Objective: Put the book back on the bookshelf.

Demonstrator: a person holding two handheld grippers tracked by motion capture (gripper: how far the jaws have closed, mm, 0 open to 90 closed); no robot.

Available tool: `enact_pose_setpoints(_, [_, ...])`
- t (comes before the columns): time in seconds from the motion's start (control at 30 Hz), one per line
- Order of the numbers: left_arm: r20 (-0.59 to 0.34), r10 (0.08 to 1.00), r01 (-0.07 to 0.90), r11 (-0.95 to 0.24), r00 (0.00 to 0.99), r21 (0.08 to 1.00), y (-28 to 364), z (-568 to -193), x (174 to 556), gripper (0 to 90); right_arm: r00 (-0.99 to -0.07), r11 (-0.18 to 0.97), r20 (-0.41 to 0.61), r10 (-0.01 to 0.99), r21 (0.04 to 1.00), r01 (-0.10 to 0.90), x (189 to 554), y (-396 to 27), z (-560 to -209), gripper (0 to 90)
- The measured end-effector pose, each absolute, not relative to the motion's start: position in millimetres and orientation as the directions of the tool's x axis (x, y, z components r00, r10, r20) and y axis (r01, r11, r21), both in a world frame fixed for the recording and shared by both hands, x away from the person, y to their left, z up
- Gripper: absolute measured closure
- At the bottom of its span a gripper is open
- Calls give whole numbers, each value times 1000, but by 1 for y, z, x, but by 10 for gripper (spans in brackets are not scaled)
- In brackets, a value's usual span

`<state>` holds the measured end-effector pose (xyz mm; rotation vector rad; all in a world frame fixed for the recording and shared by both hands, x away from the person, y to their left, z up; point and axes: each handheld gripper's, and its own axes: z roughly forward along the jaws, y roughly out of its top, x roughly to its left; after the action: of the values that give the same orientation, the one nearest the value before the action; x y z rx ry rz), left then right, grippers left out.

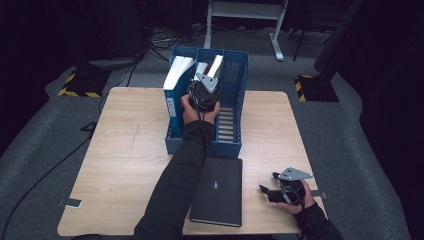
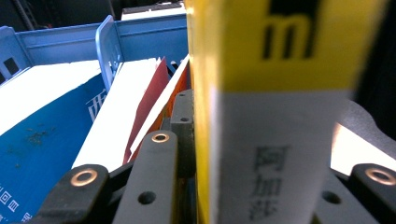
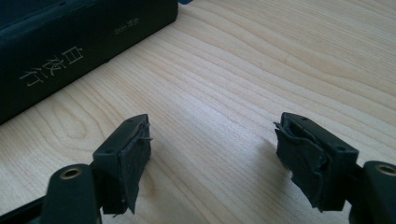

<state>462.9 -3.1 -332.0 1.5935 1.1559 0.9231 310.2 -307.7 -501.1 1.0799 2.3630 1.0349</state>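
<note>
A yellow book [image 2: 261, 116] stands upright in the middle slot of the blue rack [image 1: 234, 90], its spine yellow above and white below with dark print, clamped between the left gripper's [image 1: 204, 92] jaws. White and red-edged books [image 2: 140, 112] lean beside it. A black book [image 1: 218, 191] lies flat on the table [image 1: 120, 165], just in front of the rack

left gripper [image 1: 204, 93] clamped, right gripper [image 3: 212, 154] agape

The yellow book [image 2: 275, 107] is blurred and cut off at the top edge, hiding the left gripper's [image 1: 202, 92] far jaw.
</note>
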Motion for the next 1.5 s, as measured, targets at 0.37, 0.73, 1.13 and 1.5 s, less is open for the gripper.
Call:
enact_pose_setpoints(0.37, [166, 926, 284, -270, 339, 920, -2, -332, 463, 723, -653, 447, -11, 758, 737, 507, 310, -308, -501, 260])
enact_pose_setpoints(0.73, [159, 879, 304, -318, 450, 898, 9, -328, 452, 671, -651, 445, -10, 759, 738, 507, 310, -308, -501, 260])
enact_pose_setpoints(1.13, [146, 841, 246, -312, 521, 918, 34, -330, 416, 548, -650, 444, -9, 760, 737, 509, 310, -308, -501, 260])
enact_pose_setpoints(1.5, [132, 792, 238, -331, 596, 913, 61, -357, 385, 509, -650, 444, -9, 760, 738, 509, 310, -308, -501, 260])
